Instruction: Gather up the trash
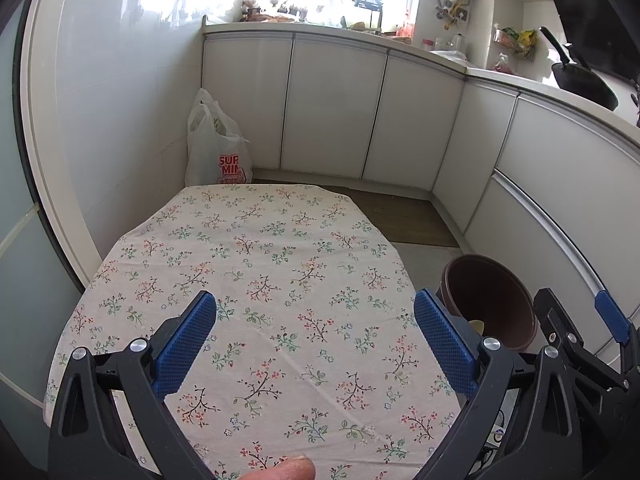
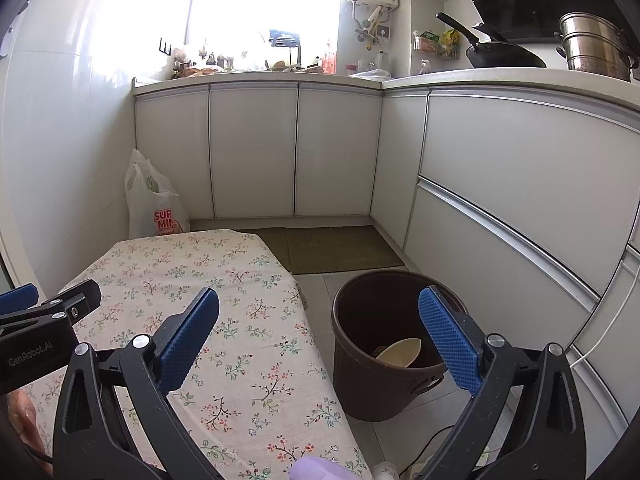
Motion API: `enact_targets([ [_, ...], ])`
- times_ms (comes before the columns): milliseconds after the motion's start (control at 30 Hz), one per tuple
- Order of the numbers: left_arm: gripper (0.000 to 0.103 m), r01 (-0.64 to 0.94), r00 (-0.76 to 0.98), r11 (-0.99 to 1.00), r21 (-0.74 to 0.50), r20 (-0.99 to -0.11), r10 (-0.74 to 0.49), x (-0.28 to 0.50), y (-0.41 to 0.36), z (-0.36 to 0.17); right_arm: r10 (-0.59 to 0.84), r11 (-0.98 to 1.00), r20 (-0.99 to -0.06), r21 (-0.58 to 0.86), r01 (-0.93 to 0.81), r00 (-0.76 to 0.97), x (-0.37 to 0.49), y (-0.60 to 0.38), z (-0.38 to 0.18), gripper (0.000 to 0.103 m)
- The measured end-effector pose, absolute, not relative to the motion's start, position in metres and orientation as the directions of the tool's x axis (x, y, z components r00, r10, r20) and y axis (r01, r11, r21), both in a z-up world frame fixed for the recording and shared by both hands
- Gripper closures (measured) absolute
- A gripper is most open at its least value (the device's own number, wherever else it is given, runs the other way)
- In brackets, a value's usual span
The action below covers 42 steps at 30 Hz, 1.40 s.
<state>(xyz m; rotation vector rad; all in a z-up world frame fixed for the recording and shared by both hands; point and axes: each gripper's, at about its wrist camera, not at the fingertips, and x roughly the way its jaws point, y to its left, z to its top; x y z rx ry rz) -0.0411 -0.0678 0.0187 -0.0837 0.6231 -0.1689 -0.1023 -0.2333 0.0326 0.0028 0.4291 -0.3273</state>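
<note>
A brown trash bin (image 2: 384, 360) stands on the floor right of the table, with a pale cream piece of trash (image 2: 400, 352) lying inside it. The bin also shows in the left wrist view (image 1: 492, 300). My left gripper (image 1: 316, 340) is open and empty above the floral tablecloth (image 1: 260, 280). My right gripper (image 2: 320, 340) is open and empty, hovering over the table's right edge and the bin. The right gripper shows at the right edge of the left wrist view (image 1: 592, 332). The left gripper shows at the left edge of the right wrist view (image 2: 40, 312).
A white plastic shopping bag (image 1: 216, 148) stands on the floor in the far left corner. White cabinets (image 2: 256, 148) run along the back and right. A wok (image 2: 504, 56) and steel pots (image 2: 596, 48) sit on the counter. A floor mat (image 2: 340, 248) lies beyond the bin.
</note>
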Motion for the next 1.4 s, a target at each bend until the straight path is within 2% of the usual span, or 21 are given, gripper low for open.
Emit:
enact_targets([
  [867, 0.007, 0.144, 0.804, 0.98, -0.139, -0.562, -0.197, -0.0392, -0.0657, 0.0159, -0.311, 0.947, -0.423, -0.066, 0.313, 0.851, -0.1013, -0.2354, 0.0313, 0.007],
  [1200, 0.015, 0.182, 0.808, 0.975, -0.129, -0.545, -0.223, -0.0416, -0.07, 0.0157, -0.308, 0.947, -0.434, -0.052, 0.318, 0.847, -0.1005, -0.2406, 0.03, 0.007],
  [1400, 0.014, 0.183, 0.8, 0.974, -0.13, -0.556, -0.224, -0.0417, -0.0715, 0.0172, -0.321, 0.941, -0.427, -0.046, 0.334, 0.845, -0.1013, -0.2422, 0.0314, 0.007],
])
